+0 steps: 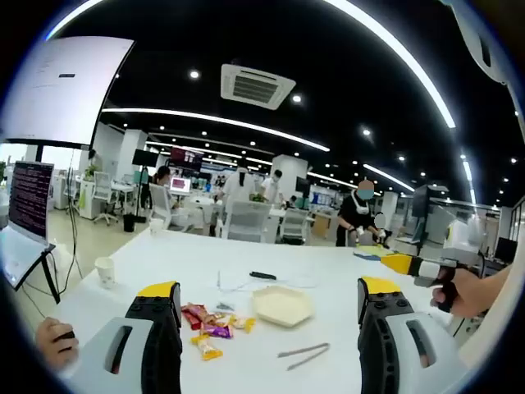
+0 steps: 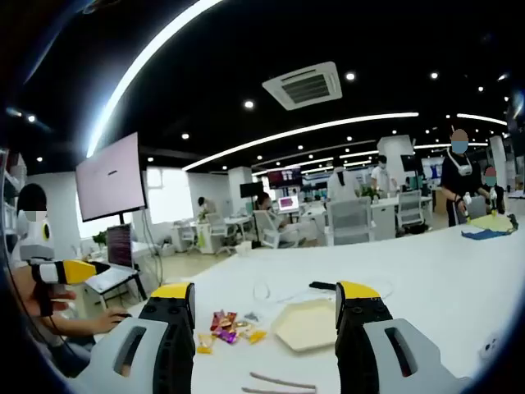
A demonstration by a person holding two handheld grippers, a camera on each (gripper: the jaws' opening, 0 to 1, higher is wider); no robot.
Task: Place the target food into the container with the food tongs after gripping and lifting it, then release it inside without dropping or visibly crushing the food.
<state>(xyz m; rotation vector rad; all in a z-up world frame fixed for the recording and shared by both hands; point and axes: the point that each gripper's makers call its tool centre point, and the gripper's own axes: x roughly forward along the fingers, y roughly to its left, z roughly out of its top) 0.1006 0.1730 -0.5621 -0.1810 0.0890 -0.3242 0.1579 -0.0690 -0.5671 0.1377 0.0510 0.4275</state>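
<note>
On the white table [image 1: 205, 263] lies a small pile of wrapped snacks [image 1: 211, 320], also in the right gripper view [image 2: 230, 325]. Beside it sits a pale hexagonal container [image 1: 283, 304] [image 2: 308, 324]. Metal food tongs [image 1: 303, 355] [image 2: 279, 382] lie on the table nearer to me. My left gripper [image 1: 269, 305] is open, raised above the table, nothing between its jaws. My right gripper [image 2: 264, 312] is open too, likewise clear of everything. The right gripper's yellow tip [image 1: 404, 263] enters the left gripper view from the right; the left gripper's tip [image 2: 70, 271] shows at the left of the right gripper view.
A paper cup [image 1: 105, 272] stands at the table's left, a black pen [image 1: 262, 275] and a thin cable [image 1: 238, 286] behind the container. A laptop [image 1: 25, 213] sits far left. People stand among chairs and desks in the background [image 1: 358, 215].
</note>
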